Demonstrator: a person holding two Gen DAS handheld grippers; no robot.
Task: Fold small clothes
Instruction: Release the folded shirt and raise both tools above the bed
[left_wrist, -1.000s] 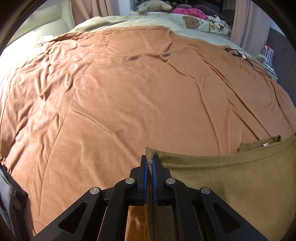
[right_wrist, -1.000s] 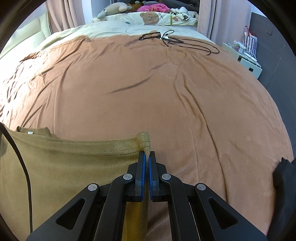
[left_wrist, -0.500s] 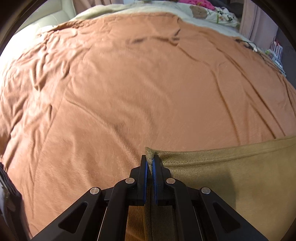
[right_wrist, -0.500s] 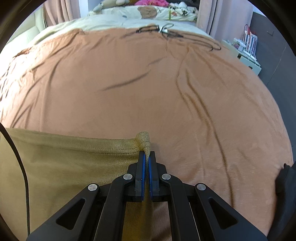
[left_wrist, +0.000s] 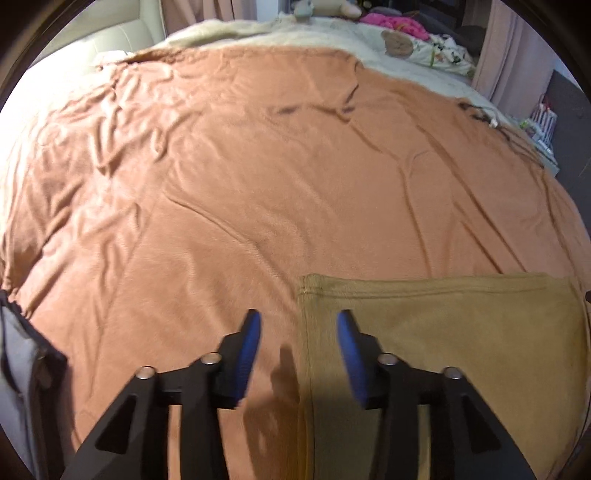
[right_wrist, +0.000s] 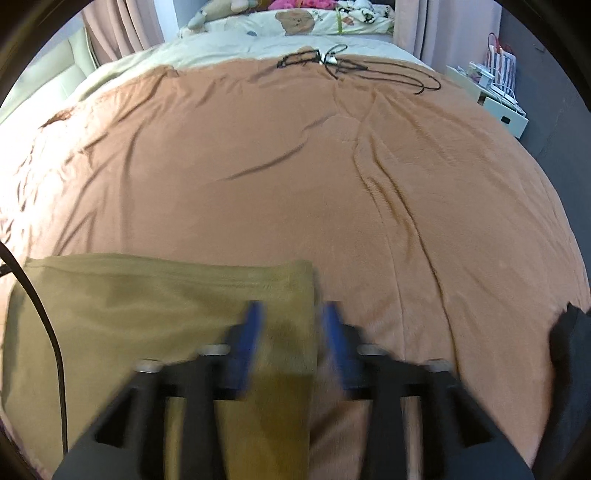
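An olive-brown garment (left_wrist: 436, 325) lies flat on the orange bedspread (left_wrist: 277, 166), folded over with a stitched hem along its far edge. My left gripper (left_wrist: 298, 325) is open and hovers over the garment's left edge, holding nothing. In the right wrist view the same garment (right_wrist: 147, 306) lies at the lower left. My right gripper (right_wrist: 293, 317) is open and blurred above the garment's right edge, holding nothing.
Black cables (right_wrist: 354, 68) lie on the far part of the bedspread. Pillows and soft toys (right_wrist: 295, 20) sit at the head of the bed. A dark cloth (left_wrist: 22, 369) lies at the left edge. A white bedside unit (right_wrist: 502, 110) stands at the right.
Both grippers were shut on the garment's hem corners and carried it forward. Now both have opened and let go, and the garment lies flat on the bed.
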